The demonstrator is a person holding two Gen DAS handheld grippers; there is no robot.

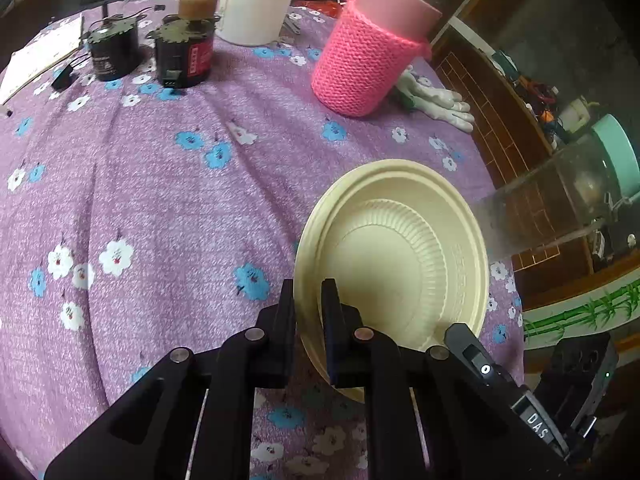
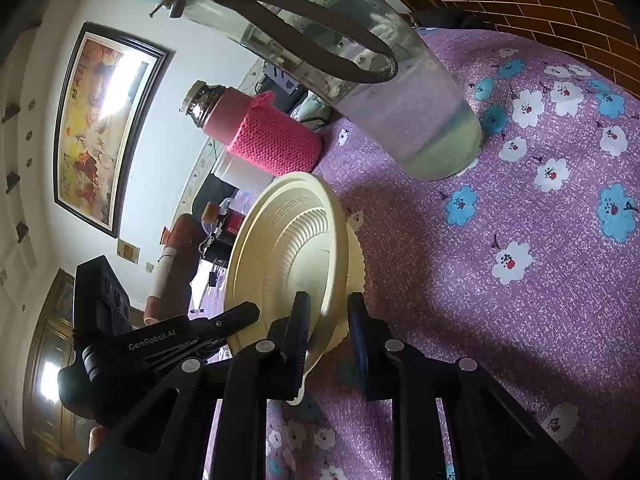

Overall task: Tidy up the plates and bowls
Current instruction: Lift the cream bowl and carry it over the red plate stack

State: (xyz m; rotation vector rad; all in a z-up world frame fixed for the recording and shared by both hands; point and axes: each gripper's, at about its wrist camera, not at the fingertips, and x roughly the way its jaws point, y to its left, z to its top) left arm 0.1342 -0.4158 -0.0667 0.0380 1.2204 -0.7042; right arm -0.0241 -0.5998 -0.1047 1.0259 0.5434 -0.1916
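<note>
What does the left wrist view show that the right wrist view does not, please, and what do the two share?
Only the left wrist view shows the white gloves and the paper at the table's far edge. Only the right wrist view shows the framed painting on the wall and the strap over the clear bottle. Both show the cream bowl pinched at its rim by both grippers, the left gripper and right gripper, plus the pink knitted bottle and floral tablecloth.

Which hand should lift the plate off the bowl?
Probably the left. The left gripper is shut on the thin rim of the plate alone. The right gripper seems to span the bowl beneath as well, so it looks better suited to holding that down.
</note>
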